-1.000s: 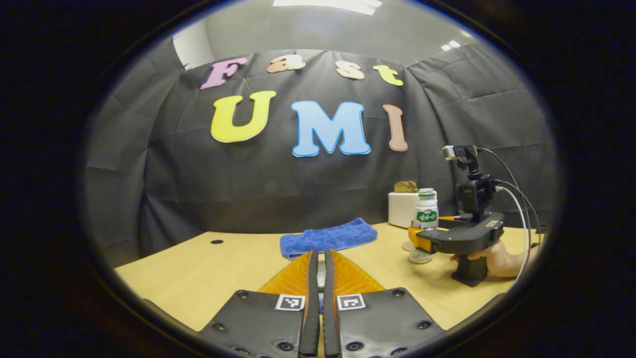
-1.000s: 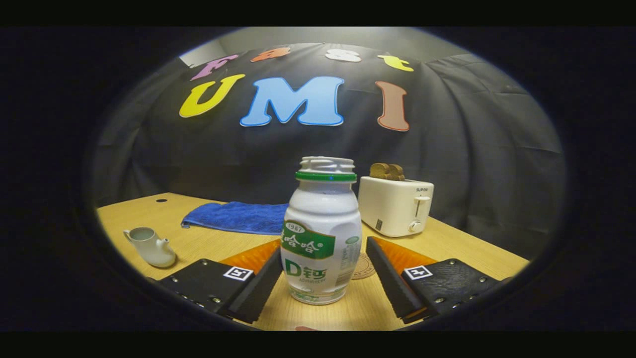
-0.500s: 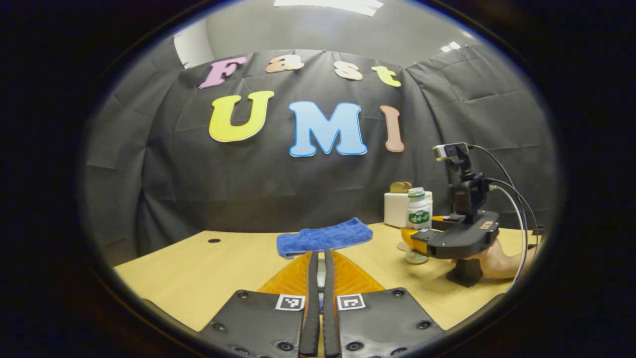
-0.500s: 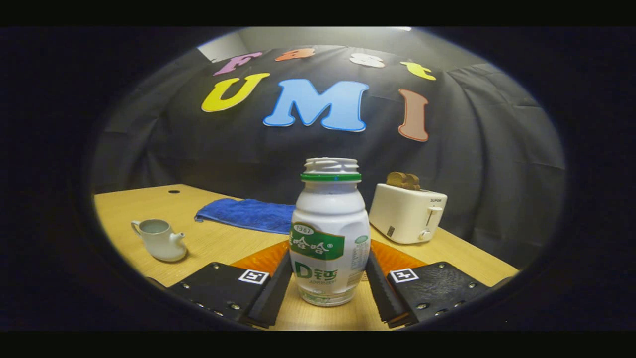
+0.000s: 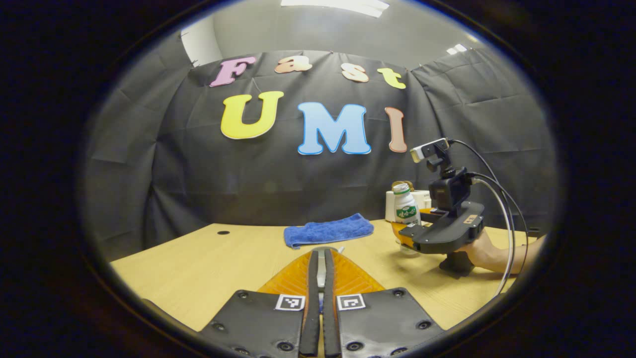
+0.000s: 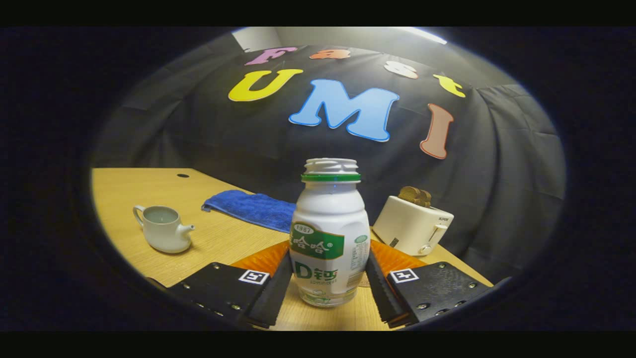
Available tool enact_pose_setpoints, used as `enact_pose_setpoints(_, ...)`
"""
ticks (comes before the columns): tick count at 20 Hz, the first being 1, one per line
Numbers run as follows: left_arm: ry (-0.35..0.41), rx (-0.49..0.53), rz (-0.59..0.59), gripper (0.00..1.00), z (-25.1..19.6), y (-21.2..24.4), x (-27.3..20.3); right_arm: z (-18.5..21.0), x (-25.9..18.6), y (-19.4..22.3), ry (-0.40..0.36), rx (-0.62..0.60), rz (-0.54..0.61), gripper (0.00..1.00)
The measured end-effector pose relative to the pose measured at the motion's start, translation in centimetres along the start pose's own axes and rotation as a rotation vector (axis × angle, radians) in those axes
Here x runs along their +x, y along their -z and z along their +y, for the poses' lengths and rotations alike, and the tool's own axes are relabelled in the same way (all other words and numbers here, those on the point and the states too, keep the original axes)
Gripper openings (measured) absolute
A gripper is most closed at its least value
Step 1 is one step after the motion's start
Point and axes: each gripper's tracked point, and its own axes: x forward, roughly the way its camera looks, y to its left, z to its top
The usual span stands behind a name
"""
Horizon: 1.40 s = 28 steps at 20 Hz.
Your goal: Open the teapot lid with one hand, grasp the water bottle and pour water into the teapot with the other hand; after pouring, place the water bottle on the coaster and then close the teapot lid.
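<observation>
The desk point(image 6: 149, 184) carried a toaster point(image 6: 415, 228) far right and a blue cloth point(image 6: 248, 209) behind. The lidless teapot point(image 6: 163, 229) stood open at the near left. The right tongs point(image 6: 328, 278) were clenched on the uncapped water bottle point(image 6: 329, 233), tilted and seemingly lifted off the desk. The left tongs point(image 5: 318, 278) were pressed together on something thin and pale, perhaps the lid. By my reckoning, pouring, parking the bottle and re-lidding remained.

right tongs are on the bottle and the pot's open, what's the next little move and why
Probably carry the water bottle left toward the teapot before tipping it. The right tongs pinch the bottle on both sides, its mouth is uncapped, and the teapot sits lidless well off to the left on the table.
</observation>
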Motion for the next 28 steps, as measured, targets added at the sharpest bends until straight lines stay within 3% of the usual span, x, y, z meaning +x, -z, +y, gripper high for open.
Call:
enact_pose_setpoints(1,-0.011,-0.004,0.013,0.14,0.3,0.6,-0.6,0.4,0.2,0.1,-0.006,-0.021,0.006,0.74)
enact_pose_setpoints(5,-0.04,-0.001,0.021,0.09,1.2,0.8,-1.6,2.0,0.5,0.3,-0.037,-0.054,0.033,0.74)
enact_pose_setpoints(8,-0.04,0.006,0.005,0.13,1.1,0.3,-2.0,2.8,0.5,-0.1,-0.046,-0.136,0.032,0.74)
enact_pose_setpoints(9,-0.04,0.01,0.003,0.09,1.1,0.3,-2.0,3.2,0.6,-0.1,-0.053,-0.163,0.033,0.74)
enact_pose_setpoints(10,-0.042,0.013,0.0,0.09,1.2,0.2,-2.1,3.5,0.7,-0.1,-0.059,-0.187,0.035,0.58)
enact_pose_setpoints(11,-0.043,0.015,-0.002,0.09,1.2,0.1,-2.1,3.8,0.8,-0.1,-0.067,-0.215,0.038,0.74)
enact_pose_setpoints(15,-0.056,-0.025,0.023,0.13,1.7,1.5,-3.0,4.6,0.8,-0.1,-0.086,-0.357,0.04,0.74)
enact_pose_setpoints(17,-0.059,-0.039,0.043,0.09,1.7,2.3,-3.6,5.1,0.8,-0.1,-0.094,-0.427,0.032,0.74)
enact_pose_setpoints(28,-0.085,-0.02,0.025,0.09,2.8,2.0,-4.6,8.0,0.5,-1.3,-0.105,-0.728,-0.035,0.71)
